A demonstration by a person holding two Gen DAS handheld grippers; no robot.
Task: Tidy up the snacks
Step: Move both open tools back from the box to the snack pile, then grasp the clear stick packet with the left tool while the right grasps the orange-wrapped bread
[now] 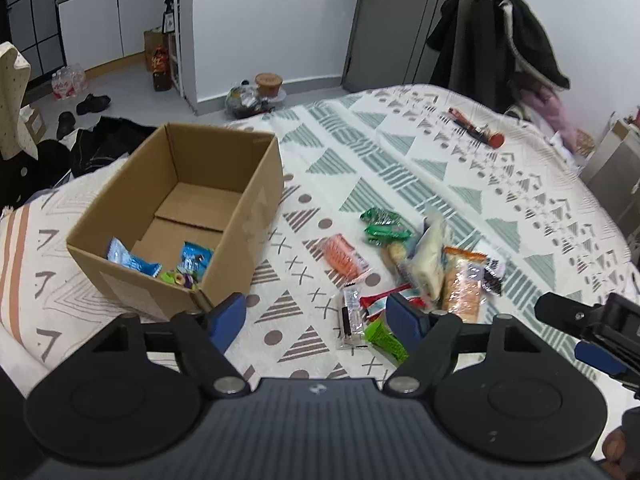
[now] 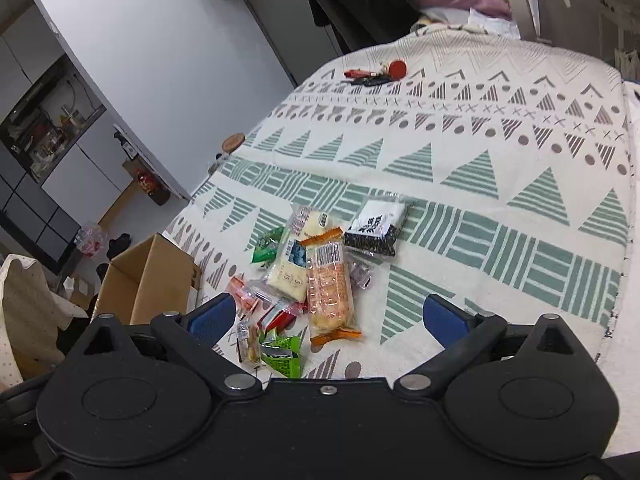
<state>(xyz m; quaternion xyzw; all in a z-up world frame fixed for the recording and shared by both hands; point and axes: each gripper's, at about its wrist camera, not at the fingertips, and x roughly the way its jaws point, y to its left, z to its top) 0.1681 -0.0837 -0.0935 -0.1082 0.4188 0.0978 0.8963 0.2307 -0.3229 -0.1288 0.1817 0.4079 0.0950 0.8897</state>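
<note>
An open cardboard box (image 1: 224, 224) stands on the patterned cloth, with a blue packet (image 1: 132, 262) and a few small sweets inside. To its right lies a pile of snack packets (image 1: 424, 264): a green one (image 1: 384, 226), an orange-pink one (image 1: 344, 258), a long orange-ended one (image 2: 330, 288), a pale one (image 2: 290, 264) and a black-and-white one (image 2: 378, 226). My left gripper (image 1: 316, 318) is open above the cloth between box and pile, holding nothing. My right gripper (image 2: 328, 316) is open just above the near end of the pile. The box's corner (image 2: 152, 280) shows in the right wrist view.
Keys with a red tag (image 1: 478, 130) lie far back on the cloth (image 1: 440, 160). Dark coats hang over a chair (image 1: 492, 36) behind the table. Shoes, bottles and a dark garment lie on the floor (image 1: 100, 120) to the left. My right gripper's body (image 1: 592, 328) shows in the left wrist view.
</note>
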